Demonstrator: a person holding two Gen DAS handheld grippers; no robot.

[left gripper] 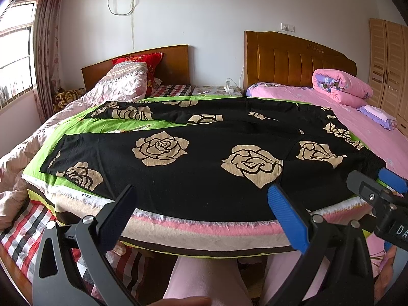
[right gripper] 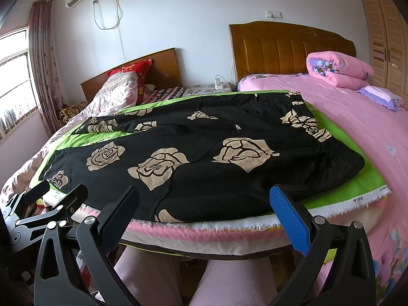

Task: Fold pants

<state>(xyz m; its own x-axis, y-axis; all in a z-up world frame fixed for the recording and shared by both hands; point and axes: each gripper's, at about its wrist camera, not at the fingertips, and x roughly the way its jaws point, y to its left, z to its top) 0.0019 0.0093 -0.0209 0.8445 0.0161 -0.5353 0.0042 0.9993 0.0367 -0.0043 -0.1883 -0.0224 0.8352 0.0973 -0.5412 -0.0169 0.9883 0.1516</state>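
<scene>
Black pants with beige rose prints [left gripper: 204, 158] lie spread flat on a green cloth [left gripper: 76, 122], waistband to the right and both legs reaching left. The right wrist view shows the same pants [right gripper: 204, 168], with the elastic waistband [right gripper: 341, 153] near the right edge. My left gripper [left gripper: 204, 204] hovers open at the near edge of the pants, nothing between its fingers; it also shows in the right wrist view, left gripper [right gripper: 57, 193]. My right gripper [right gripper: 204, 204] is open too, empty, just short of the near hem by the waist end; from the left view the right gripper [left gripper: 376, 182] sits beside the waistband corner.
The cloth covers a raised surface with a fringed pink and beige edge [left gripper: 204, 227]. Behind stand two beds with wooden headboards, a folded pink quilt [left gripper: 339, 86], a red pillow [left gripper: 142, 61] and a nightstand [left gripper: 216, 90]. A wardrobe [left gripper: 390, 63] is at right. A person's knees in pink [right gripper: 153, 275] are below.
</scene>
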